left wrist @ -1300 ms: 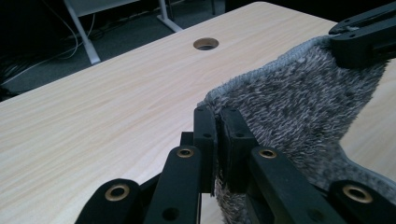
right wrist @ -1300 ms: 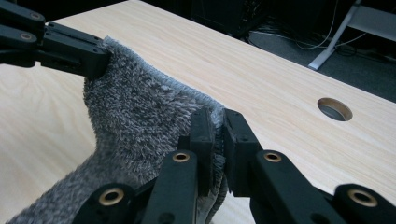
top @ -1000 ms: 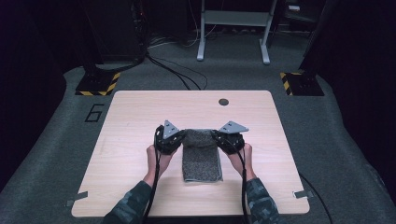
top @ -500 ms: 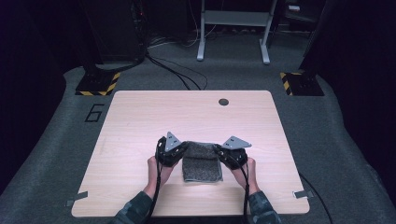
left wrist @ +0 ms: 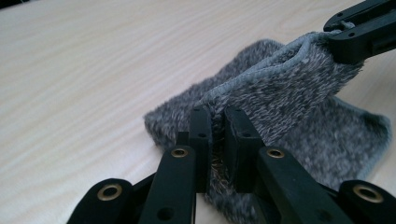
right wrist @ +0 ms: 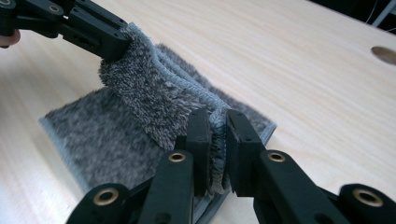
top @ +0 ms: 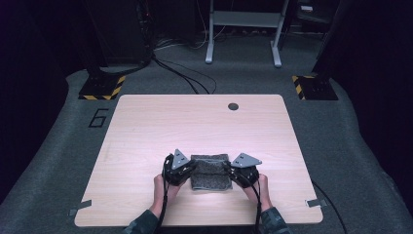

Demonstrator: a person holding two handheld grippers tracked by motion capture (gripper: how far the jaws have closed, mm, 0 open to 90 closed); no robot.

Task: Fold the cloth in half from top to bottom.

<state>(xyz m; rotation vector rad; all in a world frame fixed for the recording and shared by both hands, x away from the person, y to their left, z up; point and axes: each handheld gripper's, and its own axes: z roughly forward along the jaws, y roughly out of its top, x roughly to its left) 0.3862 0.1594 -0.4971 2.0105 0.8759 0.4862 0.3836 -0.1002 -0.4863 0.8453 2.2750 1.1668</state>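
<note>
Pale wood-grain laminate made up the big rectangular tabletop (top: pixel 146 146), with a small round dark cable hole (top: pixel 233 106) near its far edge, so there was loads of bare surface around the action. Near the person's side sat the fuzzy grey rectangular towel (top: pixel 210 174), its lower layer flat on the table and its far edge lifted and carried over it. So I'd call this mid-fold: the far edge was being brought toward the near edge. The left black two-jaw gripper (left wrist: pixel 214 140) was clamped on one top corner of the hem, jaws nearly together with pile squeezed between them, and the right black two-jaw gripper (right wrist: pixel 215 144) was pinching the opposite corner the same way. Next move, I reckon, called for lowering both corners together onto the near edge, keeping the hem level so the layers lined up, then letting go. The high view gave the layout, with both hands (top: pixel 163 187) low at the table's near side and the towel between the grippers, but you couldn't read the grip from it. The left gripper view showed the raised stitched hem (left wrist: pixel 261 74) running off to the other gripper's jaws, and the right gripper view showed the flat bottom layer (right wrist: pixel 93 135) spread on the table beneath the lifted flap.
</note>
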